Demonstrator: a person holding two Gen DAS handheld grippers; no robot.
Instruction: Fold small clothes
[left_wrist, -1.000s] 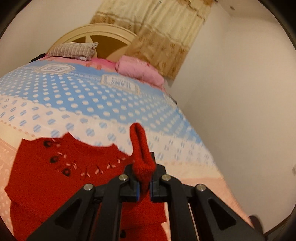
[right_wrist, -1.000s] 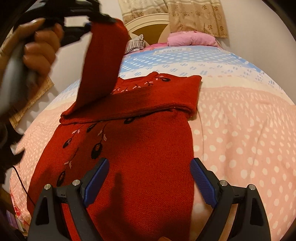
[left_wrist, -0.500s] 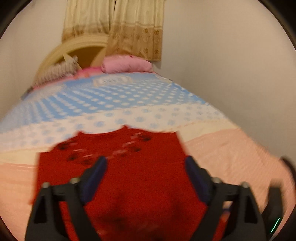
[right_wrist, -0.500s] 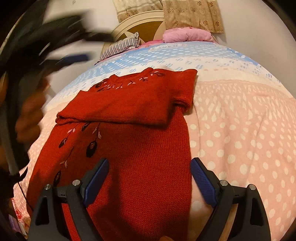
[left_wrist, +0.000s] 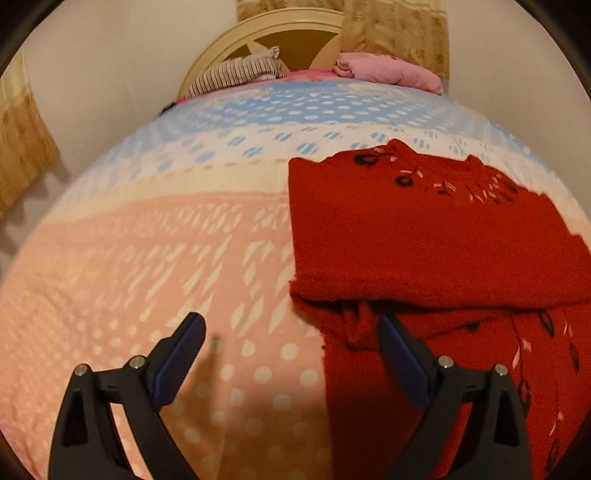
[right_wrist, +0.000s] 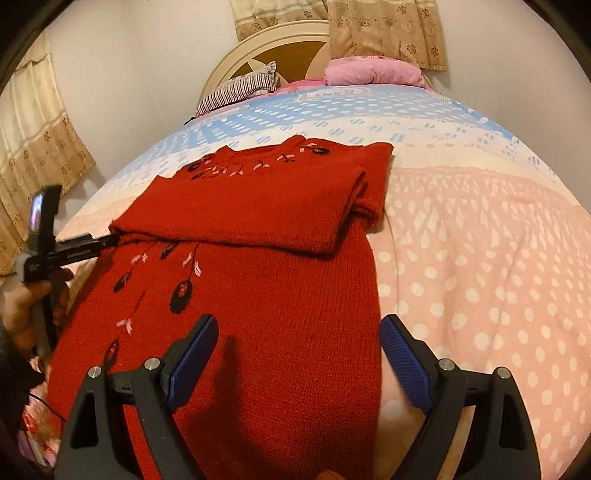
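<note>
A red knitted sweater (right_wrist: 258, 206) with flower embroidery lies flat on the dotted bedspread (right_wrist: 480, 266), both sleeves folded across its chest. My right gripper (right_wrist: 297, 328) hovers open over the sweater's lower body, its right finger just past the hem edge. In the left wrist view the sweater (left_wrist: 424, 240) fills the right half. My left gripper (left_wrist: 291, 332) is low over the sweater's left edge, its jaws still opening; only bedspread and that edge lie beneath the gap, and nothing is pinched. The right wrist view shows the left gripper (right_wrist: 107, 242) side-on in a hand (right_wrist: 22, 314).
A striped pillow (right_wrist: 240, 88) and a pink pillow (right_wrist: 373, 72) rest against the cream headboard (right_wrist: 273, 44) at the far end. Beige curtains (right_wrist: 37, 140) hang on the left wall and behind the headboard. Pink bedspread (left_wrist: 147, 258) stretches left of the sweater.
My left gripper let go of the red sleeve it held up; the sleeve now lies folded across the chest. That gripper swung down to the sweater's left edge. The right gripper stayed put.
</note>
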